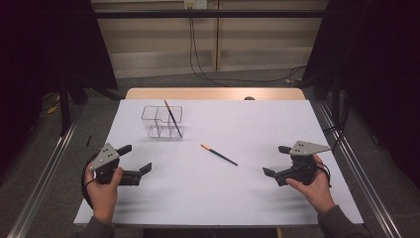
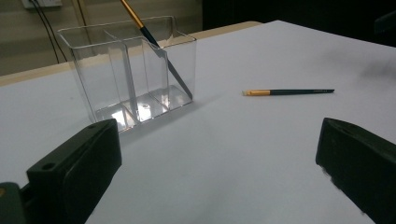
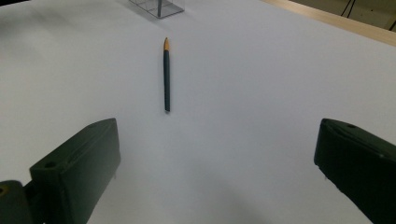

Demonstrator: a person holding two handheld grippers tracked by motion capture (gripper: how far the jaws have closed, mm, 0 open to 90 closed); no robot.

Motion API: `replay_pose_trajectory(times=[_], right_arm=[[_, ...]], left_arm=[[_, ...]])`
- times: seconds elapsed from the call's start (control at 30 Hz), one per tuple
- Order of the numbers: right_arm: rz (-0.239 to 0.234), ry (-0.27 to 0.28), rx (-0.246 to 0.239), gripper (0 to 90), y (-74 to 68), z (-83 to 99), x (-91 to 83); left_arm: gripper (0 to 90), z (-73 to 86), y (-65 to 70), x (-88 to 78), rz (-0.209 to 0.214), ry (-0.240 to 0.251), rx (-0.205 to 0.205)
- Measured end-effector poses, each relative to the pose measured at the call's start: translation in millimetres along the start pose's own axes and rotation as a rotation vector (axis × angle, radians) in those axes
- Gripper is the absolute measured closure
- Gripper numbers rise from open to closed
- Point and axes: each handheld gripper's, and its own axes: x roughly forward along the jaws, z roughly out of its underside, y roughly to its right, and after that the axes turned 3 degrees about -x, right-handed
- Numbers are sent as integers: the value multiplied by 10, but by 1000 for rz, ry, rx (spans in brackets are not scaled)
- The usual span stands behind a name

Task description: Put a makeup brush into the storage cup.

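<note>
A clear plastic organiser (image 1: 162,121) with three compartments stands on the white table, left of centre; its corner (image 3: 158,6) shows at the top of the right gripper view. One dark pencil (image 1: 173,118) leans in its right compartment, its orange band up (image 2: 148,37). A second dark pencil (image 1: 219,154) with an orange end lies flat mid-table (image 2: 289,92) (image 3: 166,77). My left gripper (image 1: 134,159) rests open at the near left, jaws wide apart, facing the organiser (image 2: 128,77). My right gripper (image 1: 275,160) rests open at the near right, facing the lying pencil. Both are empty.
The white sheet (image 1: 247,188) covers most of the table, with a strip of wood (image 1: 213,93) at the far edge. Metal rails (image 1: 364,178) run along both sides. Cables (image 1: 198,59) hang on the wall beyond.
</note>
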Motion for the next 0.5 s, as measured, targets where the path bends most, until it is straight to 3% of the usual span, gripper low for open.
replay_pose_trajectory(times=[0.2,0.43,0.5], right_arm=[[0,-9,1,0,5,-47,52],[-1,-13,-4,3,-8,-130,151],[-8,-17,-9,5,-11,-158,186]], left_arm=[[1,-13,-8,10,3,-2,16],[1,9,-3,20,15,-8,7],[2,5,-8,18,1,-17,10]])
